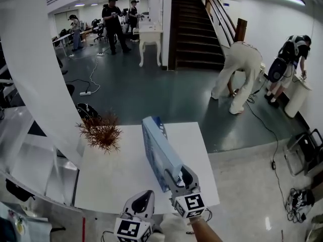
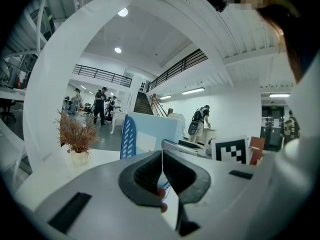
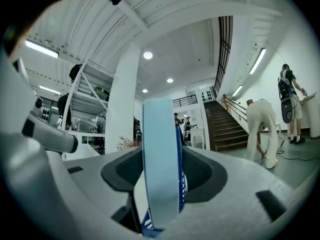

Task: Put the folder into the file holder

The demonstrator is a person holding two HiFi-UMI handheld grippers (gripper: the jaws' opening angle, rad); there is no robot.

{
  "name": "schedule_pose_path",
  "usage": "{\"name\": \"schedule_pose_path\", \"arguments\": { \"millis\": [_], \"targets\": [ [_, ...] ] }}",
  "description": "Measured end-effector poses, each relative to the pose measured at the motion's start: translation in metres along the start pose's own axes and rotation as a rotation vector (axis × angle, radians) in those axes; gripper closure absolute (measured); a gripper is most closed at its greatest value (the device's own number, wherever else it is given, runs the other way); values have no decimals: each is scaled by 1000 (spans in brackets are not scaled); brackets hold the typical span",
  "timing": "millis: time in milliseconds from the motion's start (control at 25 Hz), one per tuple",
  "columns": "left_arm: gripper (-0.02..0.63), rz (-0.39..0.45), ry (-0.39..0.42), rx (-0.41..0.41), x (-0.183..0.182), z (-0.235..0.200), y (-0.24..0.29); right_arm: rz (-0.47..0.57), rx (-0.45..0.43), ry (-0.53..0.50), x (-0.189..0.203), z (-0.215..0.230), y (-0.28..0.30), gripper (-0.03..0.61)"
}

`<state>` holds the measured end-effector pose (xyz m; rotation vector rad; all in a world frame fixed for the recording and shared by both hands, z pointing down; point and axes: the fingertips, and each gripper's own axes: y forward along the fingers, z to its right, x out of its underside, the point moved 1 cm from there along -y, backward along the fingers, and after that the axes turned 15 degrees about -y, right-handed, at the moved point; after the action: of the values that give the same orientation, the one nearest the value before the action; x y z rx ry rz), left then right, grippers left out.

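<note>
A light blue folder point(image 1: 160, 153) stands on edge on the white table point(image 1: 111, 178), inside a blue slatted file holder point(image 2: 128, 136) whose end shows at the far side. My right gripper point(image 1: 177, 178) is at the folder's near end. In the right gripper view the folder point(image 3: 161, 154) fills the space between the jaws of the right gripper point(image 3: 161, 176), and they look slightly apart from it, open. My left gripper point(image 1: 141, 200) hangs at the table's front edge, left of the right one. In the left gripper view the left gripper point(image 2: 161, 171) has its pads shut together.
A dried brown plant point(image 1: 102, 132) in a small white pot sits at the table's back left. A thick white pillar point(image 1: 35, 69) rises on the left. Beyond the table is open floor with a bending person point(image 1: 237, 74), stairs point(image 1: 194, 29) and cables.
</note>
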<state>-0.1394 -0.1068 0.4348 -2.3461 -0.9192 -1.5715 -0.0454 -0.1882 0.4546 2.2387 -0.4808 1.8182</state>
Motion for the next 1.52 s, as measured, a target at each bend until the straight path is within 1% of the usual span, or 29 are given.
{"name": "schedule_pose_path", "arguments": {
  "millis": [360,600,760,920,1040,1120,1240,1440,1520],
  "targets": [
    [606,14,11,31,0,5,-17,22,50,-36,-18,1,-23,374],
    [606,25,23,48,-2,7,-30,15,85,-57,-28,-3,-39,376],
    [604,21,32,54,0,4,-39,-8,94,-59,-26,-9,-48,377],
    [606,18,18,50,4,-3,-48,-8,113,-75,-26,-13,-57,381],
    [606,25,10,39,3,-7,-53,-14,133,-74,-25,-14,-65,405],
    [605,31,8,24,1,-10,-55,-21,140,-84,-26,-15,-70,439],
    [606,26,1,6,2,-16,-57,-28,146,-97,-28,-14,-75,460],
    [605,31,-7,-21,4,-24,-57,-28,157,-95,-26,-7,-81,466],
    [606,37,-6,-27,2,-21,-56,-27,155,-93,-27,-5,-82,483]
  ]
}}
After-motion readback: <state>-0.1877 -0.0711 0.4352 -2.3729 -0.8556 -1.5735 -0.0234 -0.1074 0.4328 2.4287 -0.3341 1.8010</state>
